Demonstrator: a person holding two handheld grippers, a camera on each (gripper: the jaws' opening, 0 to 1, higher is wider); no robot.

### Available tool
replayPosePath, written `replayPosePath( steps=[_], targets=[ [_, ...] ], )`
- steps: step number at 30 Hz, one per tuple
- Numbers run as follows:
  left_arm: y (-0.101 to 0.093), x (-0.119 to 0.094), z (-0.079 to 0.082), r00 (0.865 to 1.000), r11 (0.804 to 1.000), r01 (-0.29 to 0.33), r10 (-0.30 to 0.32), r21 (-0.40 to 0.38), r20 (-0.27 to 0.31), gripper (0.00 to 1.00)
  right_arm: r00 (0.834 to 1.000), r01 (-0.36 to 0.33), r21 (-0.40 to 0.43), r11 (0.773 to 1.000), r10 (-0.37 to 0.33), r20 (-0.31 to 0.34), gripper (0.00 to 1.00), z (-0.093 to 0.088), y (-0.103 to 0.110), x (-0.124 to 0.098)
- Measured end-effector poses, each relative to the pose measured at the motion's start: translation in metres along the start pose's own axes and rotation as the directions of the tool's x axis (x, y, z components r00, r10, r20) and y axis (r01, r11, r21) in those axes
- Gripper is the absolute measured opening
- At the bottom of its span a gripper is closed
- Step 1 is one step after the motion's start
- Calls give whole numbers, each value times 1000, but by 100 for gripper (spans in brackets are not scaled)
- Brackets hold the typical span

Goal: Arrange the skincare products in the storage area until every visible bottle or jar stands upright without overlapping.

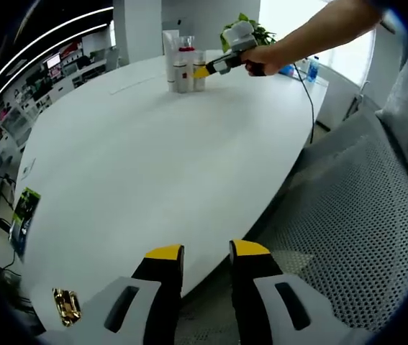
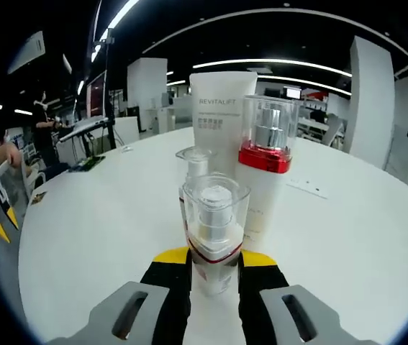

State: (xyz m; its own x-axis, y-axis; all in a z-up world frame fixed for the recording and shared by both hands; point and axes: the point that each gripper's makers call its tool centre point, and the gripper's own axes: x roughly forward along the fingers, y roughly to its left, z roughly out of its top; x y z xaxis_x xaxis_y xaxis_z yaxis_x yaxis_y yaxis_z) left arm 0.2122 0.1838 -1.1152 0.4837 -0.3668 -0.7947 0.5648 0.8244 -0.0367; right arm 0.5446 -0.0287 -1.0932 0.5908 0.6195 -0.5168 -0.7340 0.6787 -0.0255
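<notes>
The right gripper [image 2: 214,264] pinches a small clear-capped bottle [image 2: 214,219] between its fingers, upright on the white table [image 2: 103,215]. A red-banded bottle [image 2: 267,169] and white tube [image 2: 221,104] stand just behind. The left gripper [image 1: 207,253] hangs at the table's near edge, fingers spread, with lots of bare table ahead.

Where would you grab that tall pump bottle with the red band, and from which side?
Grip the white body of the red-banded pump bottle below the band: it is straight-sided, while the clear cap above may be loose. It stands upright, so come in level from its open right side, as the white tube stands behind and the small bottle in the right gripper is on its left.
</notes>
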Motion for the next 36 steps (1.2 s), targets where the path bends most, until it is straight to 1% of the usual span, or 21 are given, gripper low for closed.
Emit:
replayPosePath(
  steps=[2,3,4,5,7,9,12,15,17,19,22,24,25,28,30,32,33,36],
  targets=[
    [1,-4,3,1000,1000,9,-8,-18,9,26,1000,3,2,1000,-3,-4,18,-1,-1,-1],
    [2,-5,8,1000,999,14,-13,-39,25,27,1000,3,3,1000,-3,-5,18,-1,-1,-2],
    [2,-5,11,999,998,27,-25,-49,26,28,1000,3,5,1000,-3,-3,18,-1,0,-2],
    [3,-4,13,999,998,33,-32,-59,15,28,1000,-1,2,1000,1,-2,18,-2,1,-3],
    [5,-2,20,999,999,39,-39,-20,26,31,1000,-1,-8,1000,1,-2,18,-1,2,-2],
    [8,-1,22,999,999,31,-32,19,27,33,1000,1,-16,1000,-1,-2,18,0,2,-1],
    [3,2,18,998,998,59,-59,39,12,33,1000,6,-15,1000,-6,5,18,1,1,1],
    [-3,5,6,997,996,73,-73,41,-8,34,1000,7,-32,999,-7,14,18,2,1,4],
    [-10,3,-1,996,996,85,-84,42,-18,33,1000,4,-31,1000,-3,21,18,3,0,5],
    [-15,1,-5,996,992,89,-86,92,-36,32,999,1,-29,1000,0,36,18,4,-1,8],
    [-23,-1,-8,996,987,93,-90,130,-25,30,999,-3,-24,1000,4,50,18,5,-1,10],
    [-25,0,-16,995,974,93,-82,205,-59,29,999,-8,-27,1000,9,43,18,4,0,12],
    [-28,2,-16,995,966,96,-86,241,-55,28,999,-9,-31,999,10,40,18,3,0,12],
    [-25,4,-13,996,971,90,-82,219,-44,23,1000,-13,-34,999,14,24,18,1,0,14],
    [-18,5,-15,997,981,66,-58,182,-48,25,1000,-13,-28,1000,13,13,18,0,0,14],
    [-19,5,-12,997,982,68,-63,176,-33,27,1000,-12,-28,1000,12,2,18,-1,-1,15],
    [-20,5,-11,998,982,69,-65,178,-28,27,1000,-13,-20,1000,13,-23,19,-6,0,16],
    [-20,6,-15,997,980,70,-63,185,-48,25,999,-15,-18,1000,14,-31,20,-8,2,15]
  ],
)
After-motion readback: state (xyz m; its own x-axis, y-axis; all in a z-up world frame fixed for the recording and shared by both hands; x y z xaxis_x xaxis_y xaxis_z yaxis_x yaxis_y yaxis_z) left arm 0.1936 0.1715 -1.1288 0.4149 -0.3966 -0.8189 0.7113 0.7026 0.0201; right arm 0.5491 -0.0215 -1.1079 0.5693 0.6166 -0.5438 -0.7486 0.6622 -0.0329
